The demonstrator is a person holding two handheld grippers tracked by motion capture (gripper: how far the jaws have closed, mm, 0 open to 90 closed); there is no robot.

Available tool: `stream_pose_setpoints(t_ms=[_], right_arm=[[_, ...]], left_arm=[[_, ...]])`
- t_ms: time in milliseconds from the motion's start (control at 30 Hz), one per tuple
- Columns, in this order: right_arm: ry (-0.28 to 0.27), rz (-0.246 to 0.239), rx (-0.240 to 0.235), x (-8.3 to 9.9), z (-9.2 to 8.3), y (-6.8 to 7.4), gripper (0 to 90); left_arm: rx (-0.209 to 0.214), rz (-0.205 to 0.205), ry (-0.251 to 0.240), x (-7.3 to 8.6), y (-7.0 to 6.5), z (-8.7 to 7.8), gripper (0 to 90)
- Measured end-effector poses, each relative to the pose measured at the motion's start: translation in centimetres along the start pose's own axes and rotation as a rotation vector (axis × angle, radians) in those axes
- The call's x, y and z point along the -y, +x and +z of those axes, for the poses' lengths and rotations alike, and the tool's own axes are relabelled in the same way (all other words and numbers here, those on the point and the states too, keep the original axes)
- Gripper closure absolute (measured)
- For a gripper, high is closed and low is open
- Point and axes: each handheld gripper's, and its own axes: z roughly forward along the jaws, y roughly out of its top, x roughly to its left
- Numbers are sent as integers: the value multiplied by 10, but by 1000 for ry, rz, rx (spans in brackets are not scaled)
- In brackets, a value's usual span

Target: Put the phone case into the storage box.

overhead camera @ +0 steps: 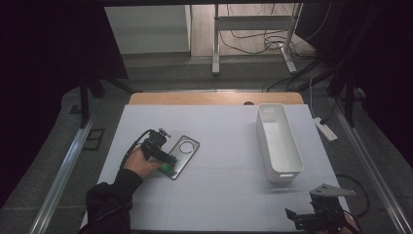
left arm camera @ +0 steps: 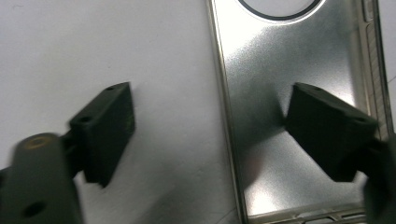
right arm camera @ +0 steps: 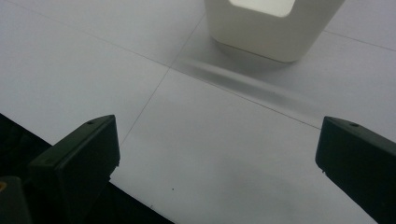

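White tabletop: left gripper jaws apart astride phone case edge, not pressing; right gripper jaws wide, empty, near white bin.

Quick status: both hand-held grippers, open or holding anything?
Left hand-held gripper: open, straddling the phone case edge, no grip yet.
Right hand-held gripper: open, empty.

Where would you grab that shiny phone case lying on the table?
By a long side edge near its lower end, coming straight down. The phone case lies flat and thin, with a raised rim; the left gripper already straddles that edge, one jaw outside, one inside.
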Motion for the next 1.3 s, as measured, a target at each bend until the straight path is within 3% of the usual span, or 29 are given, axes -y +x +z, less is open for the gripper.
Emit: stream_pose_setpoints(t_ms=[100,200,300,333,567,867,1300], right_arm=[[1,0,0,0,0,0,2],[1,-2,0,0,0,0,2],[2,-3,0,0,0,0,2],[2,-3,0,0,0,0,2],[2,-3,-2,0,0,0,2],[3,-3,-2,0,0,0,2],[2,-1,-1,0,0,0,2]], left_arm=[[6,0,-12,1,1,-4,381],[17,7,-15,2,0,-5,433],[37,20,-11,1,-2,-6,573],[54,25,-5,0,-3,-6,667],[40,-2,1,0,-1,-7,844],[45,0,-12,1,-3,-7,890],[26,-6,-75,7,-4,-11,892]])
